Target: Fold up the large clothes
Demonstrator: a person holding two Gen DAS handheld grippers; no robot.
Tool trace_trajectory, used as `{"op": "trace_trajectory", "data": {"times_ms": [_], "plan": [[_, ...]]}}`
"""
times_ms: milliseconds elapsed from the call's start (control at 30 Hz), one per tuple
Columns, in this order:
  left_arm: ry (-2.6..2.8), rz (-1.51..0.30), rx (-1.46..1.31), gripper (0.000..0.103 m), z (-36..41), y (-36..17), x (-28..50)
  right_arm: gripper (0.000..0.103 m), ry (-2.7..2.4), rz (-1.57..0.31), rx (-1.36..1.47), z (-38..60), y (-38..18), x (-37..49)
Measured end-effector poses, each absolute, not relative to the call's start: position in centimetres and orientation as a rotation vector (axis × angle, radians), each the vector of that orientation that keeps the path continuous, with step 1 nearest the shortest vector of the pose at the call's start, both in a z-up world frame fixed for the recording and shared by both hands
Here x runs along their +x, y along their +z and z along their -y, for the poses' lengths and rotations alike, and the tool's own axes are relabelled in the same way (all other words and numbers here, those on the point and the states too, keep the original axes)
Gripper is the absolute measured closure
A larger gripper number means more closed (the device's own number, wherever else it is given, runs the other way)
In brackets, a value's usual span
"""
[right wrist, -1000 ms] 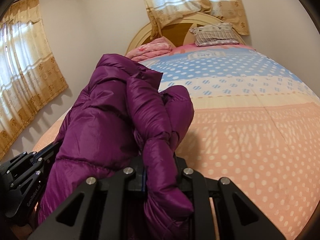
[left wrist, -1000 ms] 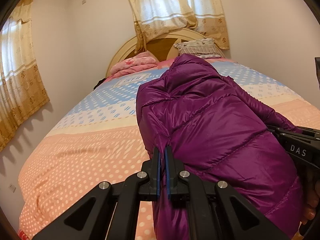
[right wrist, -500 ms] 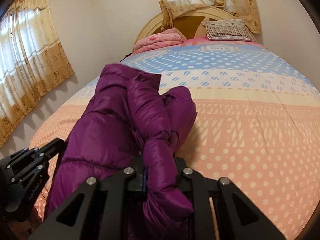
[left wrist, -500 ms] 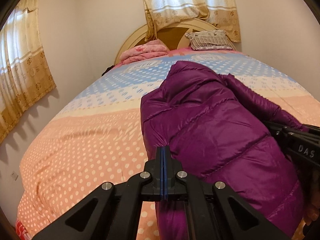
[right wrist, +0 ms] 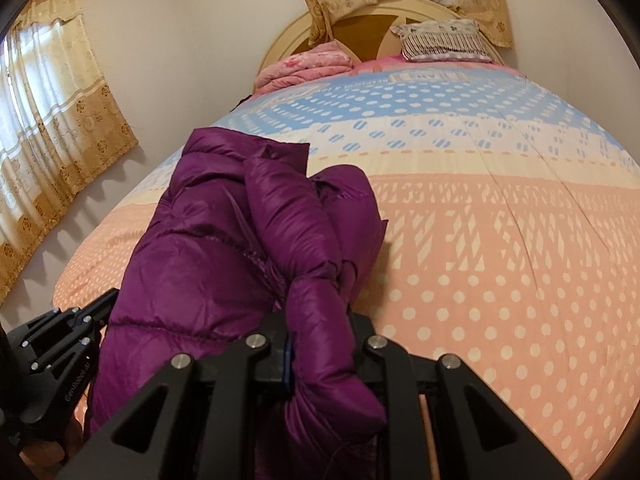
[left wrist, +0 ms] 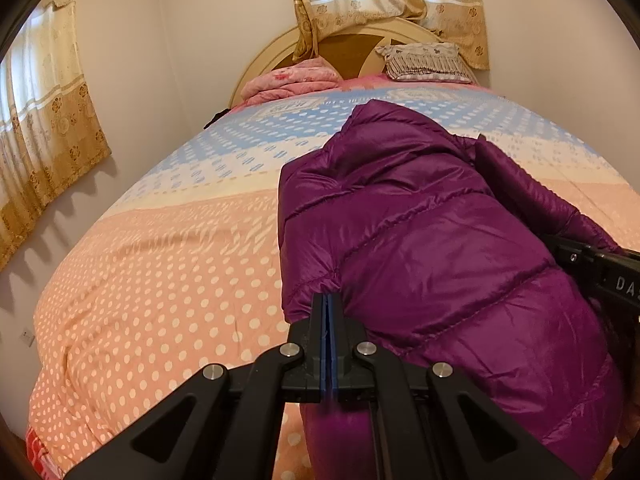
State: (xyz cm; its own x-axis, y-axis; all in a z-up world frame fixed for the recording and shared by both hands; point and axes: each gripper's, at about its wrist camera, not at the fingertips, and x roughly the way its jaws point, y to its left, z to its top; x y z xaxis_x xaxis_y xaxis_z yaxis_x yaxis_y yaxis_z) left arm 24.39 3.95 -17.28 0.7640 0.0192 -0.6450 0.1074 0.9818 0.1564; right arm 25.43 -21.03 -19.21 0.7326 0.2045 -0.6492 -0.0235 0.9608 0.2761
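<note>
Bedding first: a wide bed [left wrist: 152,280] under a dotted quilt banded peach, cream and blue fills both views, with a curved cream-and-brown wooden headboard [left wrist: 348,46] at its far end. Patterned beige curtains [left wrist: 44,128] hang on the left wall and above the headboard. On the near half of the bed lies a glossy purple quilted puffer jacket [left wrist: 432,256], bunched lengthwise, one puffy fold doubled over its right side. A folded pink blanket [right wrist: 308,66] and a striped grey pillow [right wrist: 444,42] sit against the headboard, well apart from the jacket.

Left hand-held gripper [left wrist: 329,308]: jaws pressed together, blue pads meeting, pinching the jacket's near left edge. Right hand-held gripper [right wrist: 320,352]: jaws opening, a thick fold of the jacket between them and draped over the linkage, pads touching the fabric.
</note>
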Motion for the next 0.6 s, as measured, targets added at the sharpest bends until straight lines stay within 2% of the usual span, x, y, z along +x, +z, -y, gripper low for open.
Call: {"op": "trace_trajectory", "data": {"times_ms": [133,600], "plan": [[-0.032,-0.703,0.211,0.102,-3.4,-17.6,24.6,0.071,0.115,-0.762,0.307,21.8,-19.9,25.7],[-0.037,-0.719,0.178,0.101,-3.6,-18.0,25.0,0.055,0.088,-0.784,0.298,22.2,-21.0,25.8]]}}
